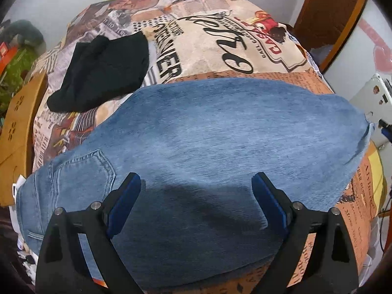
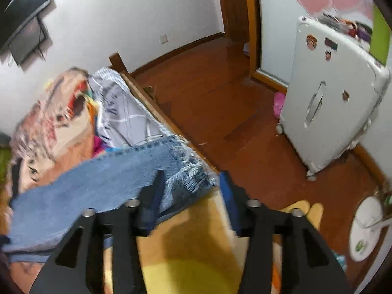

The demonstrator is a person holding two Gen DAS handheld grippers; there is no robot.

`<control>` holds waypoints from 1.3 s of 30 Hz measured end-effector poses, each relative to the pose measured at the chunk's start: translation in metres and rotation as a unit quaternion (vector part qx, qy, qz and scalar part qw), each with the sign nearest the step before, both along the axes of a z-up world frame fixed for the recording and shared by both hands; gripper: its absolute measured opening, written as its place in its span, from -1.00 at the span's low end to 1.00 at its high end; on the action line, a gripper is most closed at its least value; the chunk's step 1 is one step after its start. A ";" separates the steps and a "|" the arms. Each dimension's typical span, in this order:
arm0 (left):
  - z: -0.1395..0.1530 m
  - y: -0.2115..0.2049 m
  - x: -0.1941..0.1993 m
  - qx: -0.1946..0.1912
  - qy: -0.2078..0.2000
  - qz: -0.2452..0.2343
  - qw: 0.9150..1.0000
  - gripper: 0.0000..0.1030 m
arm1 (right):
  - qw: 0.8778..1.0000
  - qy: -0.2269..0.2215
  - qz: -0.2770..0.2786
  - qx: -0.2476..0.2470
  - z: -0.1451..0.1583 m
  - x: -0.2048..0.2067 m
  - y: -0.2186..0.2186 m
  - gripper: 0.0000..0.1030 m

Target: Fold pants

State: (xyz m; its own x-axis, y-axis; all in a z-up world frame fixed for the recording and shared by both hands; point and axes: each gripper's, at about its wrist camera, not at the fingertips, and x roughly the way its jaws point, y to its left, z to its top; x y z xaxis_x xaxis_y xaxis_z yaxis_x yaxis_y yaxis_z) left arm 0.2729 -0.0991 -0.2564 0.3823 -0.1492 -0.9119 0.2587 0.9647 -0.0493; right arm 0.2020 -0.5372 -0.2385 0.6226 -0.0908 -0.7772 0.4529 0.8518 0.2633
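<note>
Light-blue denim pants (image 1: 208,132) lie flat on the bed with the newspaper-print cover (image 1: 220,31), already doubled leg on leg. Long axis runs left to right in the left wrist view: waist and back pocket (image 1: 85,171) at left, frayed hem (image 2: 193,169) at right, reaching the bed's edge.

Left hand-held gripper (image 1: 196,186) hovers over the mid-leg, jaws wide apart, nothing between them, denim directly beneath.

Right hand-held gripper (image 2: 191,183) is at the hem end, jaws apart, frayed corner lying between them but not pinched.

Judgement: right hand is nearer the hem, left nearer the waist; the next fold would carry hem toward waist along that axis.

Black garment (image 1: 103,71) lies apart, further up the bed.
</note>
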 end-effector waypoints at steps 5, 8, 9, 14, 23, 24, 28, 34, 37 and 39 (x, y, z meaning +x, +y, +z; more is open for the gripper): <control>0.001 -0.019 -0.002 0.001 0.003 -0.027 1.000 0.82 | 1.000 -0.014 0.020 0.017 0.008 -0.014 0.020 0.34; 0.002 -0.037 -0.006 0.023 -0.012 -0.050 0.998 0.82 | 0.998 -0.014 0.040 0.052 0.000 -0.013 0.040 0.39; 0.003 -0.043 -0.008 0.029 -0.018 -0.060 0.998 0.82 | 0.997 -0.013 0.045 0.064 -0.005 -0.012 0.045 0.39; 0.003 -0.059 -0.011 0.038 -0.024 -0.077 0.996 0.82 | 0.993 -0.003 0.039 0.109 -0.027 -0.004 0.056 0.39; 0.002 -0.064 -0.014 0.033 -0.032 -0.082 0.996 0.83 | 0.994 -0.025 0.009 0.103 -0.018 -0.005 0.048 0.39; 0.002 -0.064 -0.014 0.033 -0.033 -0.082 0.996 0.83 | 0.995 -0.026 0.012 0.100 -0.017 -0.004 0.047 0.39; 0.001 -0.061 -0.013 0.024 -0.031 -0.079 0.996 0.83 | 0.996 -0.015 0.008 0.082 -0.021 0.008 0.038 0.25; 0.000 -0.062 -0.016 0.026 -0.039 -0.080 0.996 0.83 | 0.997 0.029 -0.027 0.063 -0.039 0.029 0.021 -0.06; 0.000 -0.060 -0.016 0.016 -0.033 -0.077 0.996 0.83 | 0.997 0.049 -0.022 0.063 -0.048 0.025 0.019 -0.27; -0.001 -0.058 -0.014 0.007 -0.028 -0.075 0.997 0.83 | 0.998 0.052 -0.012 0.046 -0.048 0.017 0.020 -0.39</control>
